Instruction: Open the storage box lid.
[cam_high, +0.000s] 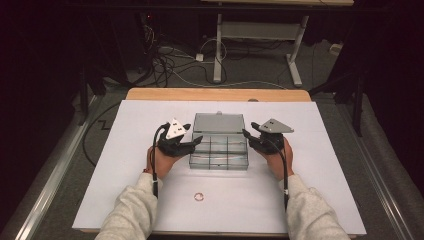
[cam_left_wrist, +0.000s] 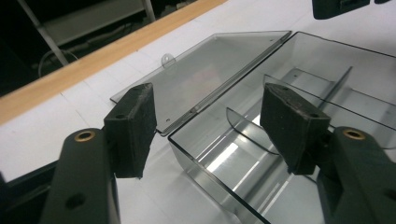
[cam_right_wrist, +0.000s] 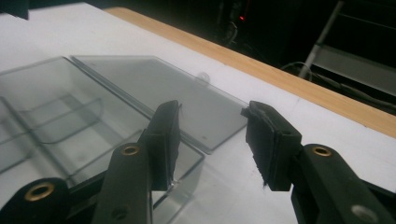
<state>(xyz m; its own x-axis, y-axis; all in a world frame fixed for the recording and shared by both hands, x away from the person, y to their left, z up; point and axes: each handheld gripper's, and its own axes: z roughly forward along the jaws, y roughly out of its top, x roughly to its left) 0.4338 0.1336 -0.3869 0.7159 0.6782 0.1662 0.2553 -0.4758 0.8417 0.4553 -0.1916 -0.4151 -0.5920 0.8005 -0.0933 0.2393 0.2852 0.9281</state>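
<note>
Nr you, a small ring (cam_high: 199, 197) lies alone on the white sheet (cam_high: 320, 170), well clear of both hands. Beyond the wooden table edge (cam_high: 217, 94): cables and a desk frame (cam_high: 260, 35) on the floor. Nothing sits btwn your grippers and the box.

Your left gripper (cam_high: 196, 142) is spread wide, holding nothing; its jaws straddle the box's left front corner – one pad outside over the sheet, the other over the nearest compartment. Can't tell if that pad touches a wall. Your right gripper (cam_high: 247, 135) is also released, jaws apart across the box's right wall, inner pad low against the corner, outer pad over bare sheet.

The clear plastic box (cam_high: 220, 155) sits mid-table btwn your hands, long axis running left-right. Its lid (cam_high: 218, 123) is swung fully open and lies flat on the far side, latch tab (cam_left_wrist: 167, 59) pointing away from you. Dividers (cam_left_wrist: 247, 130) split the tray into compartments; they look empty.
</note>
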